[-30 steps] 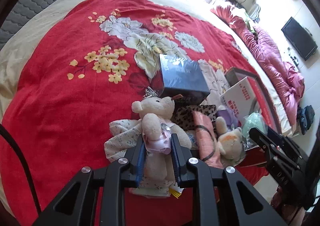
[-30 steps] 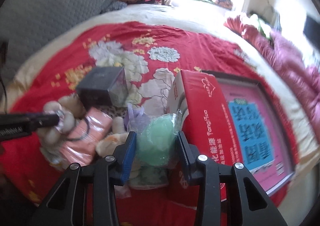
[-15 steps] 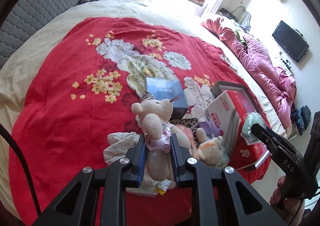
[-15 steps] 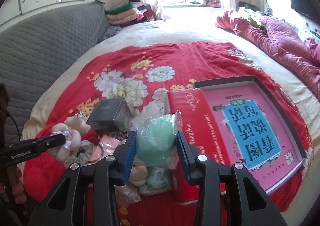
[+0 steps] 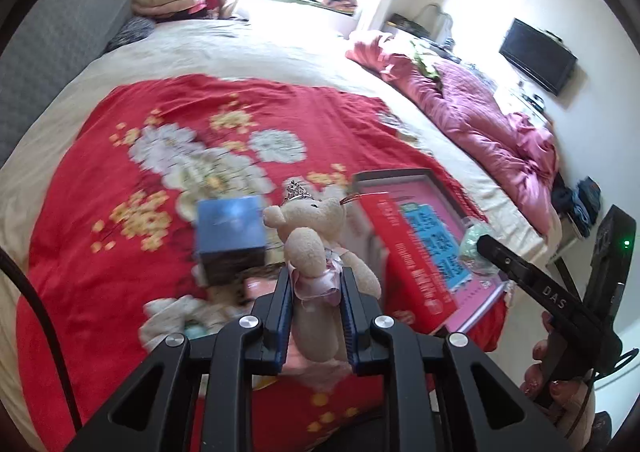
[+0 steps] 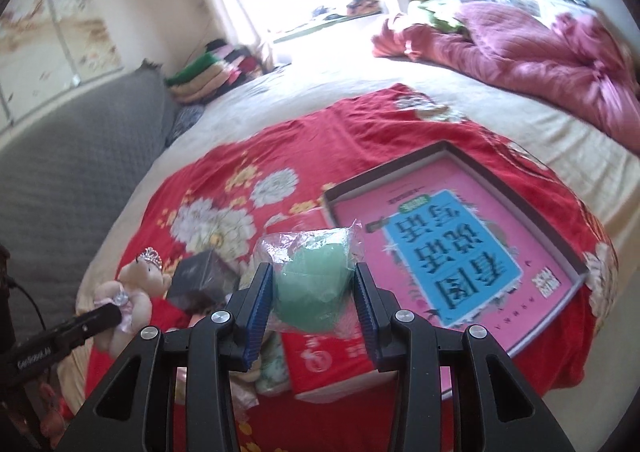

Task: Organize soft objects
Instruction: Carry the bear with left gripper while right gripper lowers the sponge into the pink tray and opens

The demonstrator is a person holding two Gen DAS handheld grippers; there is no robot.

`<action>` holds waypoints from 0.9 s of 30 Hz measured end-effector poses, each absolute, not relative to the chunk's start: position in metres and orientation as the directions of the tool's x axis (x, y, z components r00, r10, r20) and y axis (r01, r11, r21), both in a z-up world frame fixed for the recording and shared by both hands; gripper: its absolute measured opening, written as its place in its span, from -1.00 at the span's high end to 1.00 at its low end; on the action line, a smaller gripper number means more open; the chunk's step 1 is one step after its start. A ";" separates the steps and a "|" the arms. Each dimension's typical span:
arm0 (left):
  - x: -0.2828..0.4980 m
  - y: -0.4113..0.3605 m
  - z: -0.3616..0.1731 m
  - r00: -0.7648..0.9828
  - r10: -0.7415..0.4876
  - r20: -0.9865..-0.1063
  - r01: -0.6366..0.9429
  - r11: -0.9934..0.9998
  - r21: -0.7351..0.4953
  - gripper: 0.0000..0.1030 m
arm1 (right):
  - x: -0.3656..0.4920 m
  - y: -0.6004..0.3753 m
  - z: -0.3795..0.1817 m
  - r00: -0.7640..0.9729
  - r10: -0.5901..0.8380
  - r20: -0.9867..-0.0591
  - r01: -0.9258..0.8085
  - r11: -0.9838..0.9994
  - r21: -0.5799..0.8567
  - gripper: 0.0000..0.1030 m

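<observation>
While bear [image 5: 316,252] rises, green pouch [image 6: 316,292] lifted too

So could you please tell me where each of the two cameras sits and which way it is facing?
Left wrist: on the left gripper, looking down over the red floral blanket; its jaws clamp a teddy bear, and a hand shows at right.
Right wrist: on the right gripper, facing the pink-lined box; jaws clamp a bagged green soft item.
Shared: bear, box, dark blue box, each other's gripper.
</observation>
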State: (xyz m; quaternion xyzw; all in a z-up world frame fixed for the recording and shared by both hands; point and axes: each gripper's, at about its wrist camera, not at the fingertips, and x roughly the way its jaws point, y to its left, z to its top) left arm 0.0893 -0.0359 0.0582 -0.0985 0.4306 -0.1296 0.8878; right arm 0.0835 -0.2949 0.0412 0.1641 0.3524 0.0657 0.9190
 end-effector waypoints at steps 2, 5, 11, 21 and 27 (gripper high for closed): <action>0.094 -0.052 0.061 0.587 -0.327 -0.740 0.171 0.944 -0.282 0.57 | 0.082 -0.309 0.040 0.747 0.223 -0.626 0.031 0.929 0.368 0.20; 0.101 -0.076 0.062 0.577 -0.345 -0.740 0.213 0.938 -0.272 0.57 | 0.081 -0.329 0.040 0.757 0.196 -0.623 0.076 0.921 0.383 0.20; 0.113 -0.127 0.061 0.547 -0.387 -0.742 0.290 0.919 -0.266 0.57 | 0.077 -0.366 0.041 0.781 0.117 -0.614 0.149 0.919 0.365 0.20; 0.130 -0.203 0.050 0.468 -0.448 -0.762 0.398 0.877 -0.271 0.57 | 0.078 -0.412 0.026 0.770 0.041 -0.637 0.248 0.901 0.357 0.20; 0.140 -0.240 0.034 0.409 -0.430 -0.805 0.443 0.865 -0.237 0.57 | 0.082 -0.430 0.011 0.751 0.010 -0.660 0.295 0.889 0.349 0.20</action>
